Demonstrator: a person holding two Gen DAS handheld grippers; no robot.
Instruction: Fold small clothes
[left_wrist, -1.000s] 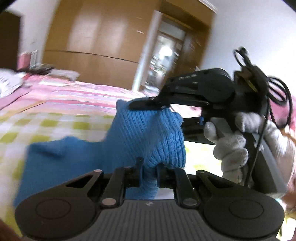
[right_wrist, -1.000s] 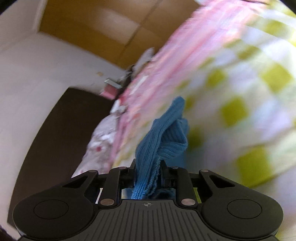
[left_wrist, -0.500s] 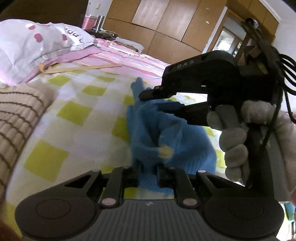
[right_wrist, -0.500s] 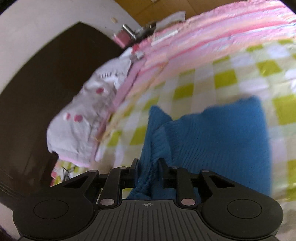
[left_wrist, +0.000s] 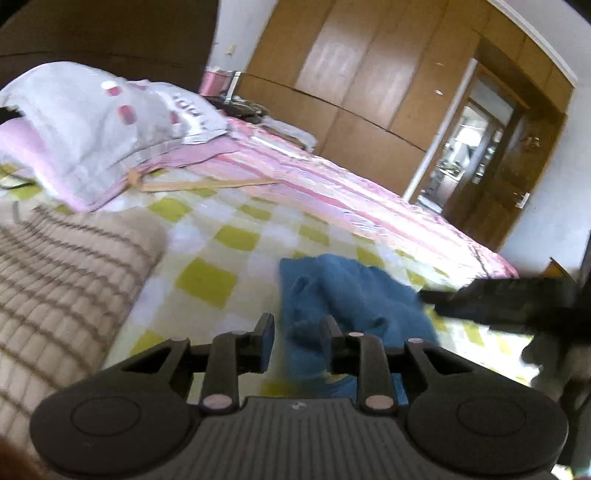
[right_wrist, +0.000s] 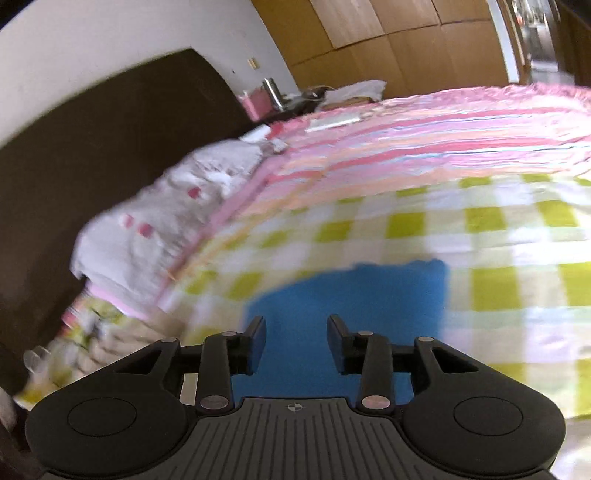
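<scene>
A small blue knit garment lies on the green-and-white checked bedspread. In the left wrist view it is rumpled, just ahead of my left gripper, which is open and empty. In the right wrist view the blue garment looks flat, under and ahead of my right gripper, which is open with nothing between its fingers. The right gripper also shows as a dark blurred shape in the left wrist view, at the garment's right side.
A beige striped folded cloth lies at the left. A white pillow with pink marks sits at the bed head by a dark headboard. A pink striped blanket, wooden wardrobes and a doorway lie beyond.
Both grippers were shut on the blue garment and have let go of it. The garment now lies on the bedspread, and the right gripper has drawn away to the right.
</scene>
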